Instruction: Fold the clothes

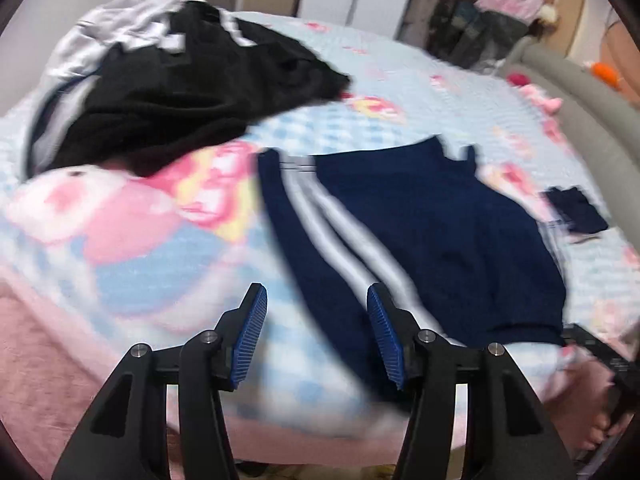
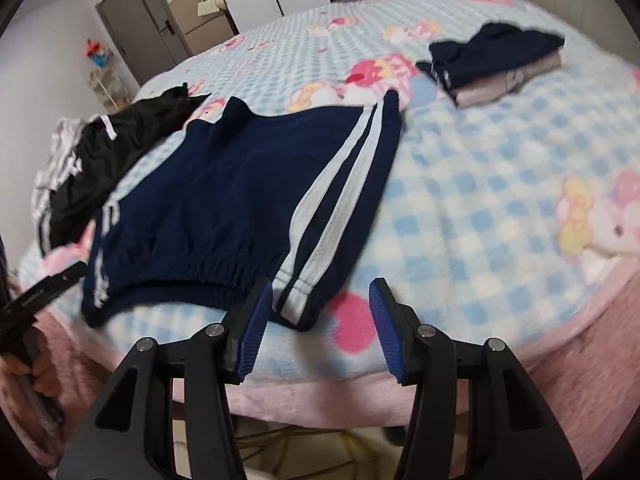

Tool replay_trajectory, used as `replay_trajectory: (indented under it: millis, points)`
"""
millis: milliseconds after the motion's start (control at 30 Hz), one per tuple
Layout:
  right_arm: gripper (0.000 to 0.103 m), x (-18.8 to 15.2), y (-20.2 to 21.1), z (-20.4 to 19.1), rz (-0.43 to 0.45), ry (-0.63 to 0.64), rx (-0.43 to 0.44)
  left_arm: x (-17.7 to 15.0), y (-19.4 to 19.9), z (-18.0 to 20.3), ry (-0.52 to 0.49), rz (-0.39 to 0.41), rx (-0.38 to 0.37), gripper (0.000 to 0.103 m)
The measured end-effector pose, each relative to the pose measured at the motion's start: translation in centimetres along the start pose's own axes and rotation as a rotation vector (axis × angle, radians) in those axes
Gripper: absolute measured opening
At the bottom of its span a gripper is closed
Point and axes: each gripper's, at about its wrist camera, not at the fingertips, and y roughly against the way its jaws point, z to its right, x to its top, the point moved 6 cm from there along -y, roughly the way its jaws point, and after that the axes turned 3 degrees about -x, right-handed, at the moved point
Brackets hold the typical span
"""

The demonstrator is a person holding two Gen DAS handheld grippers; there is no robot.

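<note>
Navy shorts with white side stripes [image 1: 432,236] [image 2: 240,208] lie spread flat on the bed, waistband toward the near edge. My left gripper [image 1: 317,300] is open just above the bed edge, its right fingertip over the shorts' striped left side. My right gripper [image 2: 321,294] is open too, hovering at the waistband's striped right corner, nothing between the pads. A black garment with white stripes [image 1: 192,88] [image 2: 120,148] lies crumpled at the far left, beside a white one [image 1: 120,28]. A folded navy and grey stack [image 2: 496,62] [image 1: 576,210] sits to the right.
The bed carries a blue checked cartoon blanket [image 2: 480,200] with a pink edge [image 2: 320,396]. A hand holding the other gripper [image 2: 28,312] shows at the left rim of the right wrist view. Grey headboard [image 1: 568,92], door [image 2: 136,24] and cupboards stand beyond.
</note>
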Motion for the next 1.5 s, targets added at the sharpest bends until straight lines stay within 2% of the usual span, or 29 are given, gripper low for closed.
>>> replay_trajectory:
  millis: [67, 167, 267, 333, 467, 533, 600, 667, 733, 833, 900, 933, 1033, 1133, 1200, 1267, 1300, 1333, 1367, 1500]
  points:
    - [0.051, -0.1, -0.1, -0.5, -0.008, 0.011, 0.008, -0.1, 0.1, -1.1, 0.044, -0.013, -0.012, 0.054]
    - [0.051, -0.2, -0.2, -1.4, -0.003, 0.042, 0.020, -0.9, -0.4, -0.8, 0.128, -0.083, -0.205, 0.054]
    - [0.051, 0.1, -0.4, -1.6, 0.010, 0.043, 0.011, -2.2, -0.8, 1.7, 0.078, -0.142, -0.282, 0.054]
    - [0.051, 0.4, -0.4, -1.1, 0.022, 0.014, 0.008, -3.0, -1.2, 3.4, 0.029, -0.168, -0.271, 0.054]
    - [0.047, 1.1, -0.1, 0.3, 0.042, -0.066, 0.043, -3.7, -1.6, 4.5, -0.059, -0.169, -0.171, 0.054]
    - [0.046, 1.2, -0.5, 0.2, 0.023, -0.067, 0.071, -3.5, -1.5, 4.6, -0.101, -0.166, -0.117, 0.055]
    - [0.046, 1.1, -1.2, -0.1, -0.009, -0.071, 0.091, -2.6, -0.8, 4.8, -0.117, -0.142, -0.104, 0.053]
    - [0.048, 0.9, -1.9, -0.3, -0.042, -0.075, 0.109, -1.0, 0.5, 5.6, -0.146, -0.084, -0.130, 0.052]
    - [0.048, 1.2, -2.4, -0.1, -0.058, -0.105, 0.125, 0.5, 0.7, 7.6, -0.192, -0.054, -0.205, 0.052]
    - [0.047, 1.6, -3.3, 0.6, -0.071, -0.159, 0.126, 1.0, -1.0, 10.5, -0.250, -0.088, -0.278, 0.052]
    - [0.041, 1.6, -3.9, 1.0, -0.085, -0.181, 0.116, 0.4, -2.8, 11.7, -0.294, -0.121, -0.251, 0.052]
    - [0.031, 1.5, -3.9, 1.2, -0.089, -0.174, 0.093, 0.0, -3.7, 12.1, -0.313, -0.140, -0.222, 0.052]
    - [0.029, 1.0, -3.3, 1.5, -0.086, -0.163, 0.082, -1.3, -5.1, 12.2, -0.338, -0.183, -0.178, 0.053]
    - [0.031, 1.1, -3.0, 1.6, -0.078, -0.179, 0.127, -1.1, -3.8, 12.7, -0.348, -0.158, -0.176, 0.054]
    - [0.034, 1.7, -3.1, 1.3, -0.077, -0.182, 0.171, -0.1, -2.5, 13.5, -0.334, -0.117, -0.221, 0.054]
    - [0.033, 2.5, -3.2, 0.8, -0.072, -0.176, 0.202, 0.3, -2.3, 15.3, -0.351, -0.110, -0.264, 0.054]
    - [0.031, 2.8, -3.2, 0.4, -0.063, -0.165, 0.201, 0.5, -2.2, 16.3, -0.359, -0.107, -0.286, 0.054]
    - [0.021, 3.1, -3.1, 0.2, -0.047, -0.149, 0.190, 0.7, -2.1, 17.2, -0.367, -0.103, -0.307, 0.054]
    - [0.019, 3.3, -2.8, 0.0, -0.029, -0.132, 0.179, 0.9, -2.0, 18.2, -0.375, -0.100, -0.329, 0.054]
    - [0.017, 3.2, -2.1, 0.0, 0.002, -0.130, 0.178, 1.6, -1.5, 21.9, -0.407, -0.087, -0.415, 0.054]
